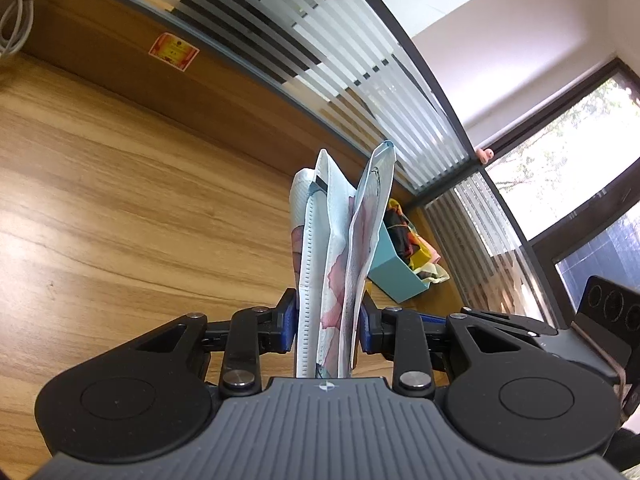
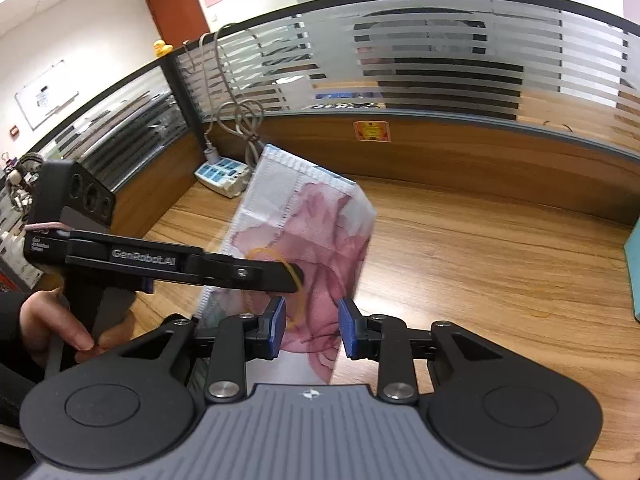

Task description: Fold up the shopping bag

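The left gripper [image 1: 328, 320] clamps the folded shopping bag [image 1: 340, 248], standing it upright ahead of its fingers so the bundle stays compact. The right gripper [image 2: 312, 328] straddles the bag's lower edge, half open; whether its pads press, I cannot tell.

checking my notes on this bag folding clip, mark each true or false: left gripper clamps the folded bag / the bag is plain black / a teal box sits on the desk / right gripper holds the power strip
1. The left gripper clamps the folded bag: true.
2. The bag is plain black: false, it is white and pale blue with pink print.
3. A teal box sits on the desk: true.
4. The right gripper holds the power strip: false, the strip lies far off by the partition; the bag is between its jaws.
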The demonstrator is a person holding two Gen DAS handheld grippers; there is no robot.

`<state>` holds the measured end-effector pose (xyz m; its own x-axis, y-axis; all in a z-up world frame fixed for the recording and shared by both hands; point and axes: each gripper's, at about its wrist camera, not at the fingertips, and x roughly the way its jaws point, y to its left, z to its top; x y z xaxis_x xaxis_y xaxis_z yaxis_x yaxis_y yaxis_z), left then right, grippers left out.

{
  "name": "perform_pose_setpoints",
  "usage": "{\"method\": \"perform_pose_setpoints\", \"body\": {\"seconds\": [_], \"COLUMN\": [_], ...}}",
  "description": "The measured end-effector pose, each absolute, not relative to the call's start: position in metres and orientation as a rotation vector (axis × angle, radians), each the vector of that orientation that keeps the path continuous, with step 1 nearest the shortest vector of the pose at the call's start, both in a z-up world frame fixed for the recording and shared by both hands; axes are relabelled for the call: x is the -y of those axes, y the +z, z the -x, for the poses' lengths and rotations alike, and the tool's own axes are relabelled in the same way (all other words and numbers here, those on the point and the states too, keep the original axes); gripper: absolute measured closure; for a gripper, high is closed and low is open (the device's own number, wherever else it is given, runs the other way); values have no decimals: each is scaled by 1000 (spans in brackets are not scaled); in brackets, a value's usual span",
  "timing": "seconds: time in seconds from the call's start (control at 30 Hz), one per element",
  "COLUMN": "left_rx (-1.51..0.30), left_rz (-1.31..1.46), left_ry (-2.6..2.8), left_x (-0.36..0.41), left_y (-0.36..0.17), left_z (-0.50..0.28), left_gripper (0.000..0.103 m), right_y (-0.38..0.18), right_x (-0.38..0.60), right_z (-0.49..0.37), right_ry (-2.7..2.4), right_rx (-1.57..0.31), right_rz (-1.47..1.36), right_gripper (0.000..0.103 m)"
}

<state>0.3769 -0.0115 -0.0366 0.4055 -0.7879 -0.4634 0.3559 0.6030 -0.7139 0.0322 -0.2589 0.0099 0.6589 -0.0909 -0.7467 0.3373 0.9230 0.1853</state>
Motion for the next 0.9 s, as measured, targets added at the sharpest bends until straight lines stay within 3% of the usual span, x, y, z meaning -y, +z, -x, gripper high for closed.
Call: {"method": "perform_pose_setpoints", "body": {"seconds": [0.37,0.9], "left_rx": [-867,-864], "left_rz": [545,377], "left_ry": [-786,-905], "left_x": [15,34], "left_y": [-30,-23], "left_z": [-374,-366], "left_gripper": [72,74], "right_y": [-1,-3], "right_x": [248,272], "right_z": [-46,-33], "right_ry": [-385,-504], "right_rx": [-861,-793], "right_rz": [-181,-188], "right_gripper": [72,72]}}
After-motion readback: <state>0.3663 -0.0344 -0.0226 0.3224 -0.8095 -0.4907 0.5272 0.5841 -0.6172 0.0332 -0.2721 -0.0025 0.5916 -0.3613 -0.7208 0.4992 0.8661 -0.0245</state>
